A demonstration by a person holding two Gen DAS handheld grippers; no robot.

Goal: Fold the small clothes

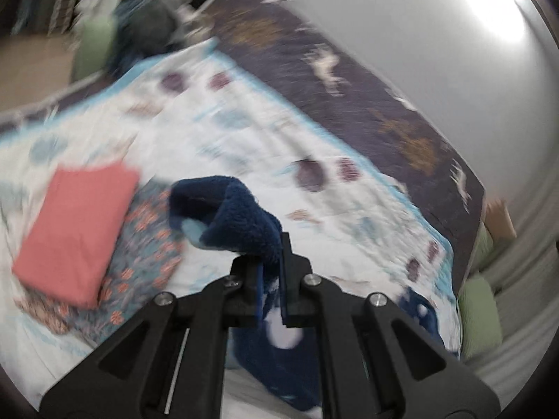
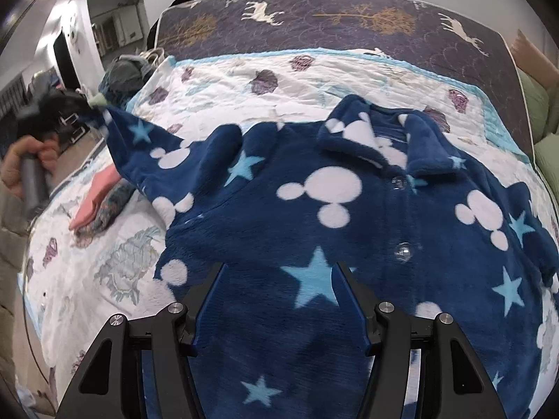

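A small navy fleece pyjama top with white mouse heads and blue stars lies front up on the bed, collar toward the far side. My left gripper is shut on the end of its left sleeve and holds it lifted above the quilt; it shows blurred at the far left of the right wrist view, with the sleeve stretched out to it. My right gripper is open, hovering just over the top's lower front, holding nothing.
A white quilt with shell prints covers a dark mattress with deer prints. A folded pink cloth lies on a floral folded cloth at the left. Green cushions sit at the right edge.
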